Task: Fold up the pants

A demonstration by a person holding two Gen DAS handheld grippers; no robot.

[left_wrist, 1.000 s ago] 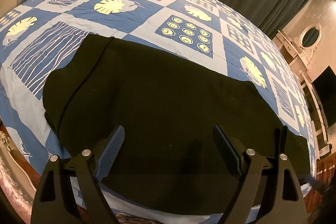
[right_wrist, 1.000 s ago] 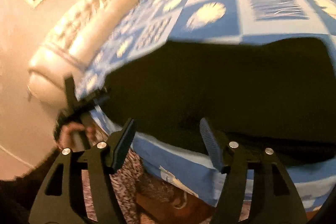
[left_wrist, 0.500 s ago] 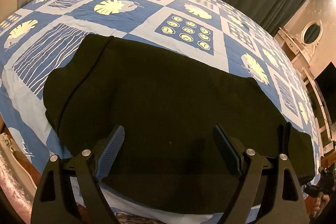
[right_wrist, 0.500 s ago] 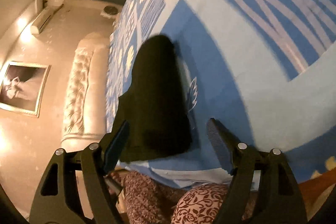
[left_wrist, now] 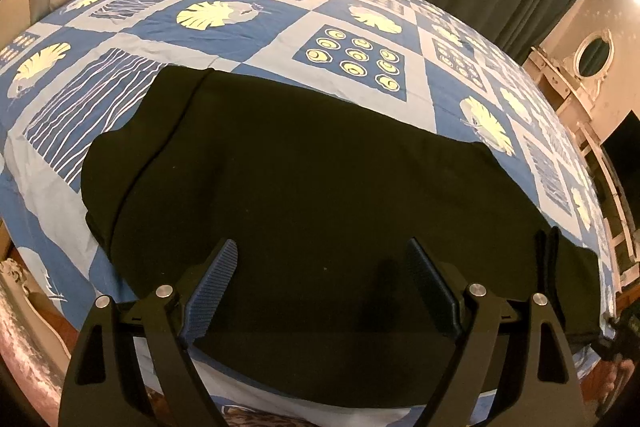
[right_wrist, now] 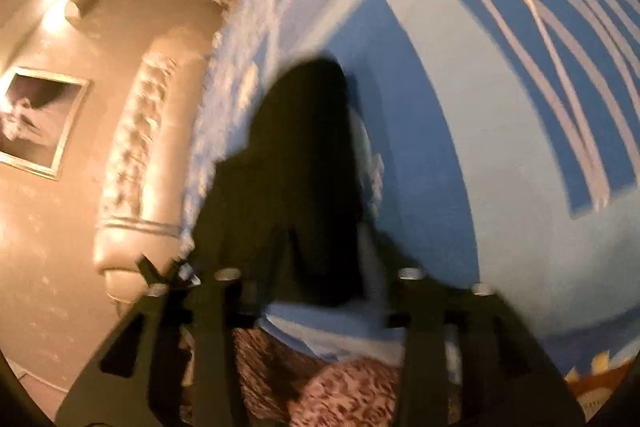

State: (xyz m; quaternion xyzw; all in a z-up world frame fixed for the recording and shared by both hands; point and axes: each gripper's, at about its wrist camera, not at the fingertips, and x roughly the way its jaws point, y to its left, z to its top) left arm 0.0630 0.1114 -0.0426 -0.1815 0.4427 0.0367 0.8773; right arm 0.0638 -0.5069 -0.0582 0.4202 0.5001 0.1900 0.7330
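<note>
- The left tongs [left_wrist: 320, 287] hang wide apart over the near part of the pants [left_wrist: 312, 195], with nothing between the blue pads; they appear to hover and not touch the cloth.
- The right tongs [right_wrist: 320, 267] are blurred with motion. Their base arms stand wide apart, but the tips are lost against the dark cloth, so I cannot tell whether they grip anything.
- The right tongs sit at one narrow end of the pants, seen lengthwise from there, right at the bed's edge.
- The pants lie flat on the bed [left_wrist: 360, 19], close to its near edge, long side running left to right.
- They are black and look already doubled leg on leg: a seam line curves down the left end, and a lower layer peeps out beyond it.
- The cloth is smooth, with few wrinkles.
- My guess is the lengthwise fold is done and the crosswise fold is about to begin.
- The next move calls for a firm pinch on both layers at one end, then carrying it across to the other end without dragging the lower layer askew.
</note>
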